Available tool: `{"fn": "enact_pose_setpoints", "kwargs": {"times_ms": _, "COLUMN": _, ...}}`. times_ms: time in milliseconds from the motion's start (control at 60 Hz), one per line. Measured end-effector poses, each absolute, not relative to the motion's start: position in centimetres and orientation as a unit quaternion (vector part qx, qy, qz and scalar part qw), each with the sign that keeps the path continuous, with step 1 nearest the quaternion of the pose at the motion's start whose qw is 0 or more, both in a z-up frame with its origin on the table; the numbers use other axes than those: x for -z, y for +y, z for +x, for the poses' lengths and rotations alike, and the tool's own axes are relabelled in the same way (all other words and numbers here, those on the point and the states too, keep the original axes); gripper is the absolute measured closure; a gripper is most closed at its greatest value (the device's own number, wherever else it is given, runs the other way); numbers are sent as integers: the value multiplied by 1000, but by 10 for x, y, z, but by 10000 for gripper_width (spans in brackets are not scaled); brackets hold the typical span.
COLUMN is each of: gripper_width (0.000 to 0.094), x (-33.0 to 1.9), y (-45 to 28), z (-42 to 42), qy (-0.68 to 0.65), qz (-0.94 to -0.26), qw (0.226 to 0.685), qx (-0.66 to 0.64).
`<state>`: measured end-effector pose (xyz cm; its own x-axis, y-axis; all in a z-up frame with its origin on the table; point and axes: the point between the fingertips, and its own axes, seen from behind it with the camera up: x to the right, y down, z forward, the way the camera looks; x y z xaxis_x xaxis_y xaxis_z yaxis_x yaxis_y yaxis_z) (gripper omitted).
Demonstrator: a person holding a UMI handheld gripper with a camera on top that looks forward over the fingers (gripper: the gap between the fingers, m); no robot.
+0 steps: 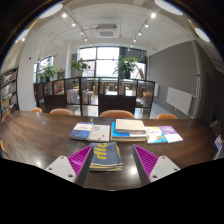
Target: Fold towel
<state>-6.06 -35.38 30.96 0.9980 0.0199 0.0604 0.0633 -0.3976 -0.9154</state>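
Observation:
A folded towel [106,154], grey-blue with a yellow stripe, lies flat on the dark wooden table [40,140]. It sits between my gripper's two fingers, with a gap at each side. My gripper [112,160] is open, its purple pads [81,158] standing to the left and right of the towel. The towel rests on the table on its own.
Beyond the towel lie several folded cloths and papers: a pale one [91,131], a blue stack [128,128], a multicoloured sheet [163,134]. Orange chairs [116,114] stand behind the table, then a shelf with plants [92,92] and windows.

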Motion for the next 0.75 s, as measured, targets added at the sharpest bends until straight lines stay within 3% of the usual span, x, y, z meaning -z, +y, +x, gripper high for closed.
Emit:
{"fn": "enact_pose_setpoints", "kwargs": {"times_ms": 400, "gripper_width": 152, "x": -296, "y": -487, "z": -55, "qy": 0, "qz": -847, "qw": 530, "qx": 43}}
{"fn": "enact_pose_setpoints", "kwargs": {"times_ms": 750, "gripper_width": 152, "x": -295, "y": -514, "z": -72, "qy": -1, "qz": -849, "qw": 528, "qx": 39}}
